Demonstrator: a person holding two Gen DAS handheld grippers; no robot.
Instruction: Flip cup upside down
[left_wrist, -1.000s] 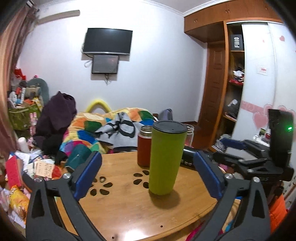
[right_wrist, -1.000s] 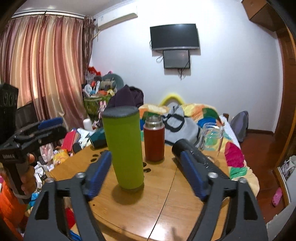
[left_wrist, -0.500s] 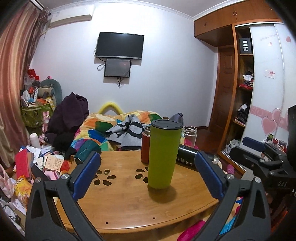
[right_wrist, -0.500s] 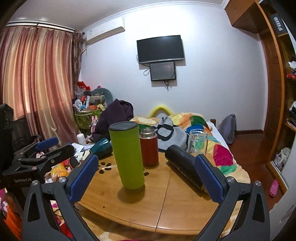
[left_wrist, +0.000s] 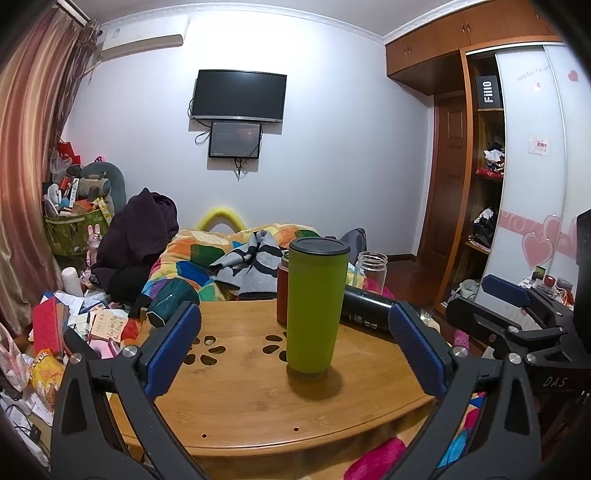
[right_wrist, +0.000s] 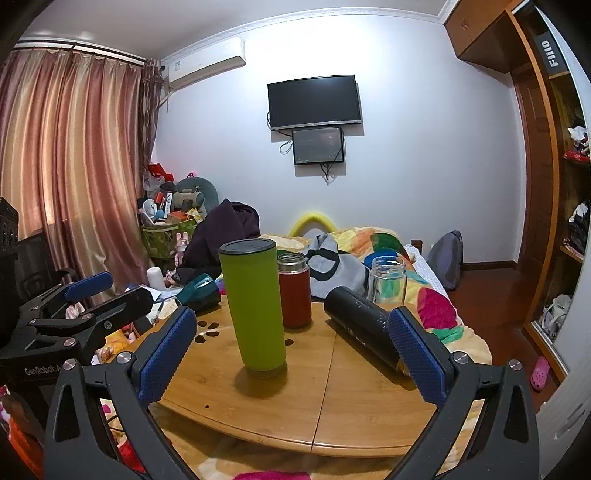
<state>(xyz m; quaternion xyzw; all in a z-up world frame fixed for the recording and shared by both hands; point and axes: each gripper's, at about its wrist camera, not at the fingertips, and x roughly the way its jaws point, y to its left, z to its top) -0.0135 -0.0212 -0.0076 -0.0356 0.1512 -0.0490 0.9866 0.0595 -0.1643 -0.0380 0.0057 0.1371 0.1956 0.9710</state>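
Cup (left_wrist: 316, 306) upright, lidded; glass jar (right_wrist: 386, 279) holds nothing visible.

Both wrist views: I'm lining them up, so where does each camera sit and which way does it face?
Left wrist: on the left gripper, facing the green cup on the table; the right gripper shows at right.
Right wrist: on the right gripper, facing the same cup from its right; the left gripper shows at left.
Shared: cup, red flask, black bottle.

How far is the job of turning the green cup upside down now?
Done: the green cup stands on the wooden table with its wide, dark-capped end up, narrow end down, so it may already be flipped. In hand: nothing; left tongs and right tongs are open, clear of it. Left: apparently nothing.
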